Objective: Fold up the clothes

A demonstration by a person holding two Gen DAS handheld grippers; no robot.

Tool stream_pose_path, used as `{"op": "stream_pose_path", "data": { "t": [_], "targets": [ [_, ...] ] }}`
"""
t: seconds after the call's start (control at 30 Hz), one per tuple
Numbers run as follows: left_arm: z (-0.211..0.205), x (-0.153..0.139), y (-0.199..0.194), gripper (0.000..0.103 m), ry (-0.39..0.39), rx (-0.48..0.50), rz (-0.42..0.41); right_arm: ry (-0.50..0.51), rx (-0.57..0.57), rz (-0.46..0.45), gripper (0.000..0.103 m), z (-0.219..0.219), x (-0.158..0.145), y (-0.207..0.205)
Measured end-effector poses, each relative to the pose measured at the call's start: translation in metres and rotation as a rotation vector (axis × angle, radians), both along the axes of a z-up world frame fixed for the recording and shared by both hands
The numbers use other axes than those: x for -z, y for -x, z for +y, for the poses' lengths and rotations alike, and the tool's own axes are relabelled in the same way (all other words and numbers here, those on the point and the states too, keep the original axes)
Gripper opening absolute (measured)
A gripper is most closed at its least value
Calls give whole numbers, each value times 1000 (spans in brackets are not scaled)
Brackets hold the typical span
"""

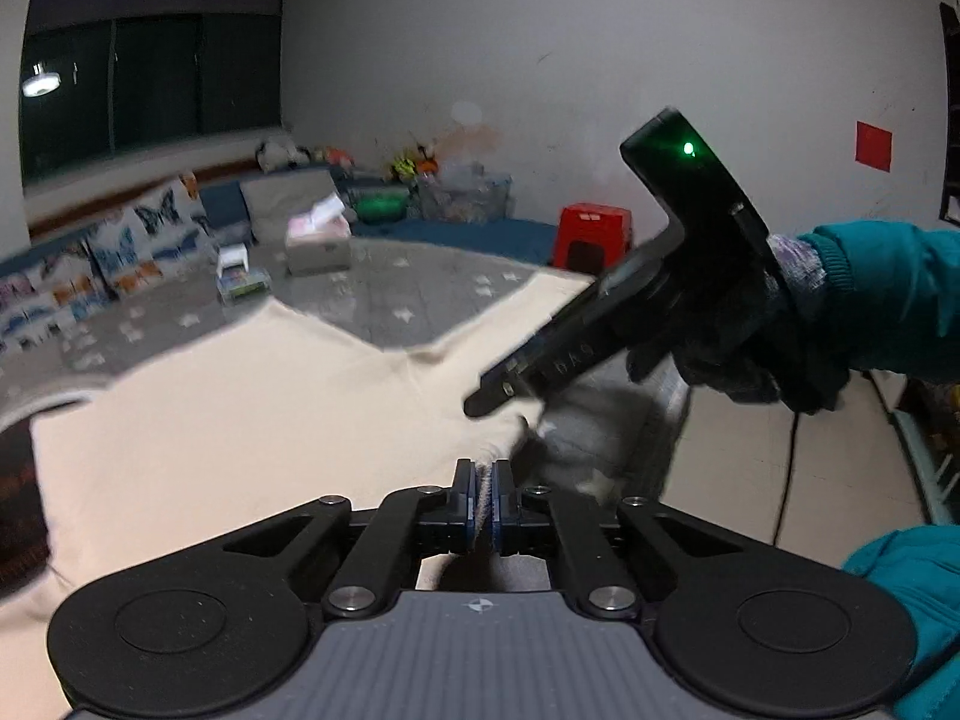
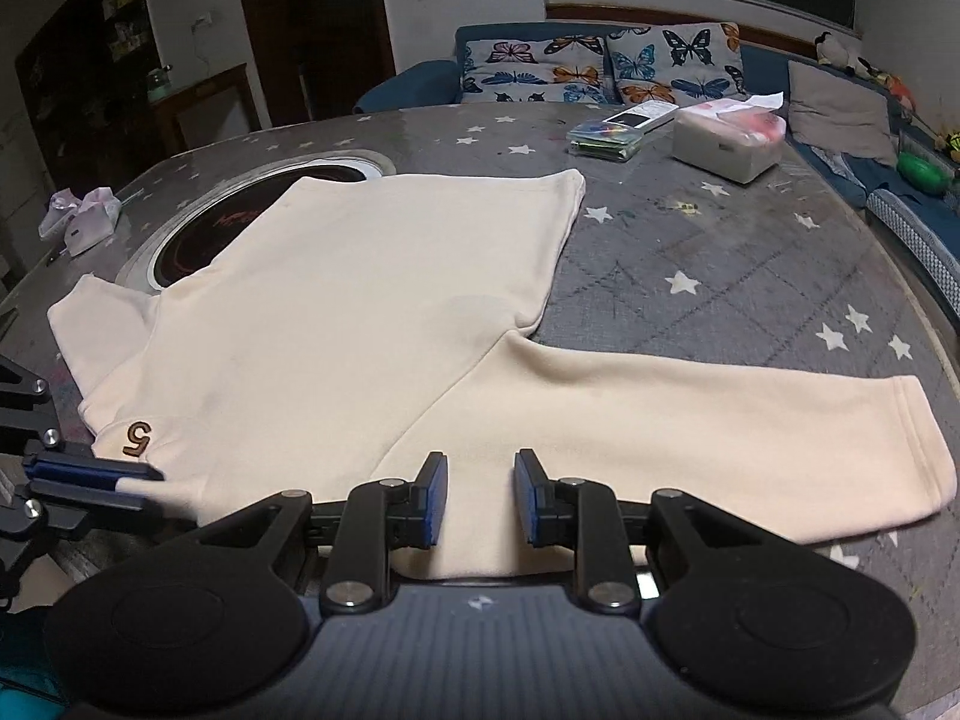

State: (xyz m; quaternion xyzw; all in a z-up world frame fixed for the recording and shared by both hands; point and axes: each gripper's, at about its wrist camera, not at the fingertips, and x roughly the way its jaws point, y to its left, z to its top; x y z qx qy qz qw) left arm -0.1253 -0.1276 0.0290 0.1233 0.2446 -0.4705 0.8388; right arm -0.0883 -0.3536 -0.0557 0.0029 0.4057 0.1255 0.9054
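A cream long-sleeved sweatshirt (image 2: 360, 312) lies flat on the grey star-patterned table (image 2: 720, 252), one sleeve (image 2: 750, 438) stretched to the right. A brown "5" (image 2: 137, 439) marks its near left edge. My left gripper (image 1: 483, 495) is shut on the sweatshirt's near edge (image 1: 270, 420); it also shows at the left of the right wrist view (image 2: 135, 480). My right gripper (image 2: 480, 495) is open, its jaws apart just above the cloth near the sleeve's base. It shows in the left wrist view (image 1: 480, 402) held by a gloved hand.
A round inset cooktop (image 2: 198, 228) lies partly under the shirt. A white tissue box (image 2: 726, 144), a remote and a small clear box (image 2: 606, 141) sit at the far side. A sofa with butterfly cushions (image 2: 600, 66) stands behind. A red stool (image 1: 591, 234) is beyond the table.
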Motion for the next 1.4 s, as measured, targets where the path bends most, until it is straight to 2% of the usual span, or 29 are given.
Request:
{"op": "stream_pose_path", "data": {
  "t": [0.13, 0.27, 0.4, 0.53, 0.67, 0.83, 0.9, 1.0, 1.17, 1.4],
  "targets": [
    [-6, 13, -4, 10, -52, 11, 53, 11, -2, 1, 24, 2, -1, -1],
    [11, 1, -3, 15, -3, -17, 69, 29, -20, -9, 24, 8, -8, 1],
    [36, -11, -15, 17, 38, -123, 60, 14, -98, -51, 24, 23, -24, 5],
    [48, 1, -31, 15, -10, -235, 94, 3, -217, -49, 24, 50, -25, 3],
    [47, 14, -28, 15, -59, -232, 94, 18, -308, -16, 24, 75, -14, 4],
    [41, 10, -28, 16, -58, -229, 79, 53, -344, -15, 25, 87, -9, 13],
    [39, 3, -29, 16, -41, -227, 68, 29, -311, -34, 25, 79, -15, 15],
    [27, -3, -35, 18, -15, -213, 59, 13, -201, -69, 25, 54, -22, 17],
    [-3, -4, -43, 20, 0, -183, 55, 36, 71, -93, 25, -9, -20, 16],
    [-36, 3, -48, 20, -5, -147, 74, 41, 482, -79, 26, -113, 2, 11]
  ]
}}
